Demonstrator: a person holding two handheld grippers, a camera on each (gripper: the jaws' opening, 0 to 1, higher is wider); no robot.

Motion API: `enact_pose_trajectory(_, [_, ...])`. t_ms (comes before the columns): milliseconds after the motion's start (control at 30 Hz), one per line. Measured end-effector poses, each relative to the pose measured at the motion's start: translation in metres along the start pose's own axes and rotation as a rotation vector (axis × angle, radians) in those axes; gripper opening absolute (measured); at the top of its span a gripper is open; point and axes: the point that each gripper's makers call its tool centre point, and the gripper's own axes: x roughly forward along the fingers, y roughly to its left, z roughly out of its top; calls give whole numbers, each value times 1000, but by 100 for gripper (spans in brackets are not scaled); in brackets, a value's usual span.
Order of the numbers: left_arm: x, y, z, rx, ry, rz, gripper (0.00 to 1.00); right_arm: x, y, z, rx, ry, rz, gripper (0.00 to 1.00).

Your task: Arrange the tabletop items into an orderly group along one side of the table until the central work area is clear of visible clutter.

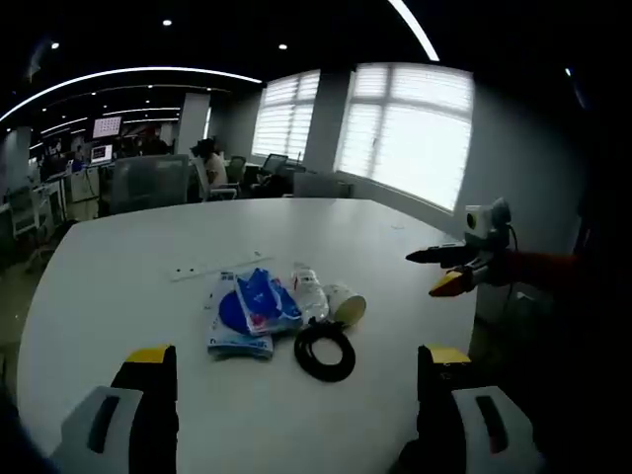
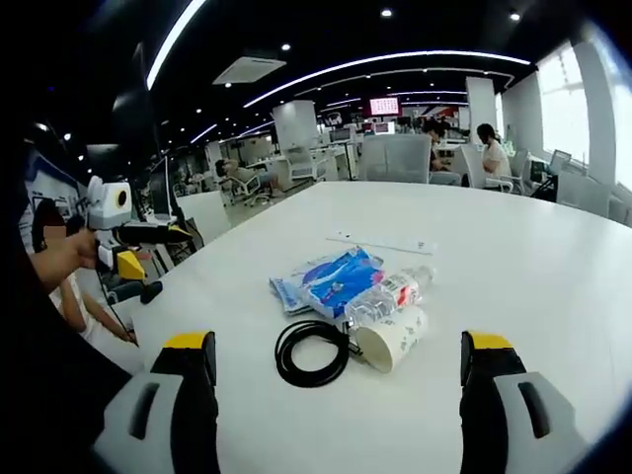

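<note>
White table (image 2: 513, 267): blue packets (image 2: 326, 279), bottle (image 2: 390, 291), paper cup (image 2: 390, 339), coiled cable (image 2: 312, 353) (perhaps a strip (image 2: 383, 242) beyond).

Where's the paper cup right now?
In the right gripper view the paper cup lies on its side on the white table, against the plastic bottle, with the black cable coil to its left.

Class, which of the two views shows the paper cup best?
The right gripper view: the paper cup lies on its side, its open mouth toward the camera, near and unobstructed beside the bottle. In the left gripper view the paper cup is smaller and farther off, partly behind the bottle.
</note>
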Motion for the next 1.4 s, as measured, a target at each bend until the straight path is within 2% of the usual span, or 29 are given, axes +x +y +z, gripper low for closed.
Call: enact_pose_trajectory(1400, [-2, 2, 0, 11, 1, -1, 100, -4, -8, -5, 40, 12, -22, 96])
